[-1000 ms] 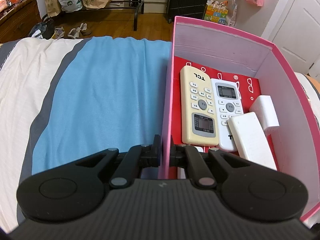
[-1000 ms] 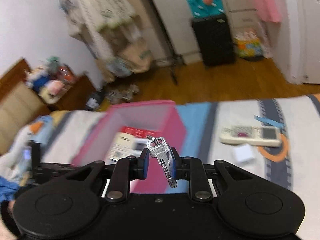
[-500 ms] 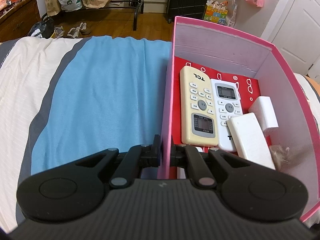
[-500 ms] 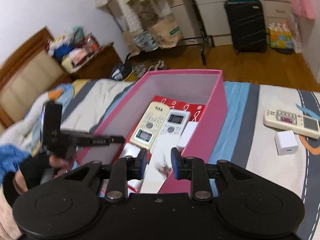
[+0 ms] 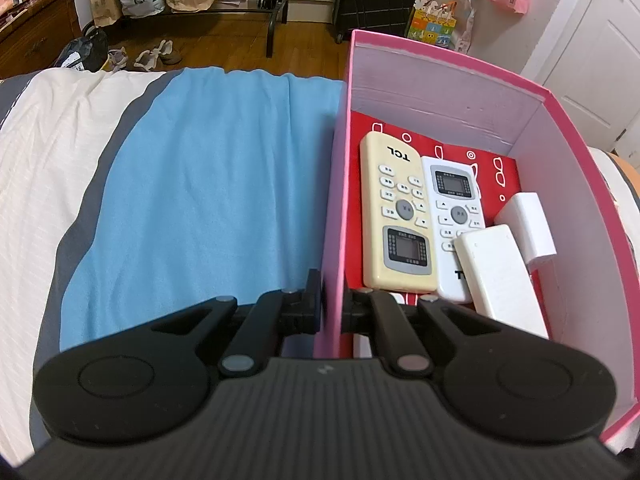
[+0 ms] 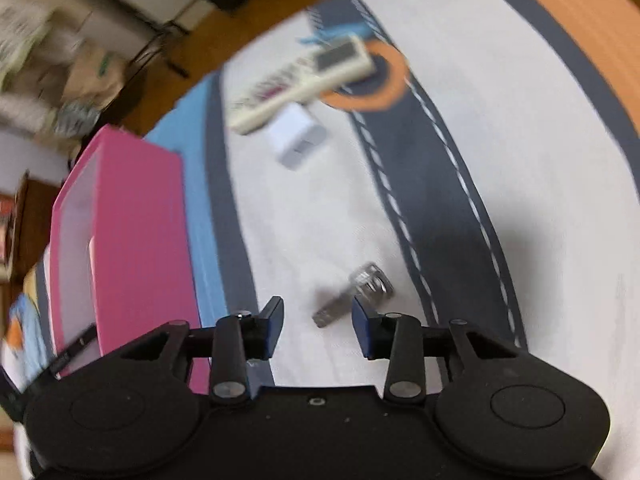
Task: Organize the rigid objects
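Key [image 6: 352, 296] lies between parted right jaws.

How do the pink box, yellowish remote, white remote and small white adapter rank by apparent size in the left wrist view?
1. pink box
2. yellowish remote
3. white remote, partly covered, so its rank below the yellowish one is unsure
4. small white adapter

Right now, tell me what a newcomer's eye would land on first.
The pink box dominates the left wrist view, its near wall pinched by the left tool, with a cream TCL remote and a white remote side by side inside. In the right wrist view, a silver key lies on the bedspread just ahead of the open right tool.
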Available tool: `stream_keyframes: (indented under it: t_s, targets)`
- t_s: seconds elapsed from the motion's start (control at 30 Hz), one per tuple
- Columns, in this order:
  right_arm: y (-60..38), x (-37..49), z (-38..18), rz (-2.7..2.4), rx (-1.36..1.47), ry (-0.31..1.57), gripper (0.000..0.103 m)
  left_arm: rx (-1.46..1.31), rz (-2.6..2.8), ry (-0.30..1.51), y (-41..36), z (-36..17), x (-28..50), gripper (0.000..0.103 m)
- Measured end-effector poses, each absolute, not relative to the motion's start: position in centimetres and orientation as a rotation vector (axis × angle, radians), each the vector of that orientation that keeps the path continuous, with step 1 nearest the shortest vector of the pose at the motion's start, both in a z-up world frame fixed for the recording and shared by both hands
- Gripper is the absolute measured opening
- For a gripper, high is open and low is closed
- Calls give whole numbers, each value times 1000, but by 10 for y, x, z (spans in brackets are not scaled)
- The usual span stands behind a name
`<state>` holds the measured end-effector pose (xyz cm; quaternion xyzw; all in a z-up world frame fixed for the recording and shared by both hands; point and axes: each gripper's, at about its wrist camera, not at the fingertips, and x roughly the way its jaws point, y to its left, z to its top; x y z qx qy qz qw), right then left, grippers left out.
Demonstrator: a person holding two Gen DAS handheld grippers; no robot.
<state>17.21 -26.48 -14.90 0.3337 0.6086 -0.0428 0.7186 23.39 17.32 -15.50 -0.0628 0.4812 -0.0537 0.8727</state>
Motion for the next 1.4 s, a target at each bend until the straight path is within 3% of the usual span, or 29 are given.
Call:
stream_keyframes:
  t_s: [0.27, 0.37, 0.53, 0.57, 0.63, 0.83, 1.1, 1.4]
  targets:
    - [-261, 173, -177, -184, 787, 1415, 51, -133, -117, 1007, 174, -156, 234, 5]
    - [-258, 181, -187, -206, 803, 1418, 62, -146, -118, 1009, 175, -156, 233, 6]
    - [-236, 192, -183, -153, 587, 1410, 62, -131, -115, 1018, 174, -158, 232, 5]
    - [-230, 192, -183, -149, 542, 1404, 60, -131, -115, 1018, 174, -158, 231, 5]
    - [-219, 193, -177, -157, 391, 1377, 34, -134, -115, 1018, 174, -159, 231, 5]
    - [-194, 195, -162, -94, 225, 1266, 11, -131, -115, 1016, 173, -159, 231, 5]
    - [-183, 185, -132, -1, 256, 1169, 11, -132, -115, 1017, 173, -160, 230, 5]
    - [-147, 168, -62, 315, 345, 901, 11, -128, -115, 1008, 172, -158, 230, 5]
